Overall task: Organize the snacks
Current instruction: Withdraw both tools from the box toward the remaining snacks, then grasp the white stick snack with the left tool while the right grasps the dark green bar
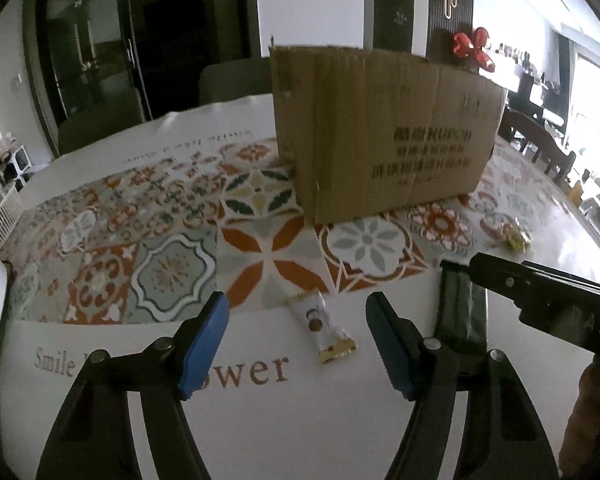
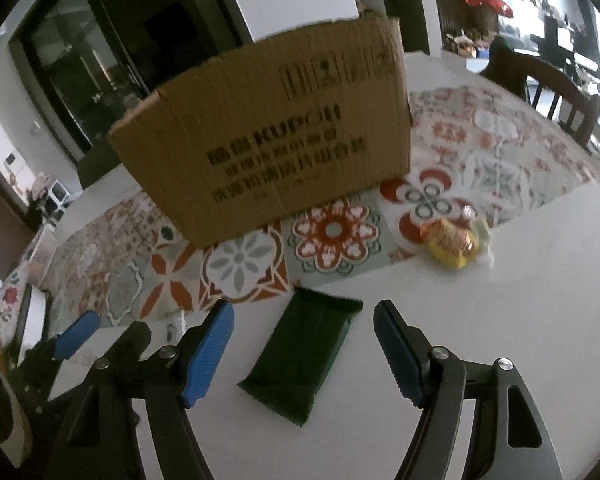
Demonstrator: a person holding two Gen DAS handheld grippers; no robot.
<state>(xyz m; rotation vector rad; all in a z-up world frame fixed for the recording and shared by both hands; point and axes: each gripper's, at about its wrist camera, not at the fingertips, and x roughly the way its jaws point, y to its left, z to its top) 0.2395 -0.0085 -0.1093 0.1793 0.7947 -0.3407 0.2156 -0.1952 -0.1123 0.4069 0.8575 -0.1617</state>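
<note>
The left tool (image 1: 296,344) points forward and steeply down, its two blue-padded fingers (image 1: 204,344) standing apart with nothing pressed between the pads. The right tool (image 2: 302,354) is angled down likewise, its blue pads (image 2: 210,354) spread wide and gripping nothing. In the left wrist view the right tool's black body (image 1: 540,300) reaches in from the right, just beside the left

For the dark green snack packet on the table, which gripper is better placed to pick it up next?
The right gripper. The dark green packet lies between its open fingers, in front of the cardboard box. The left gripper is open around the small white packet instead.
</note>
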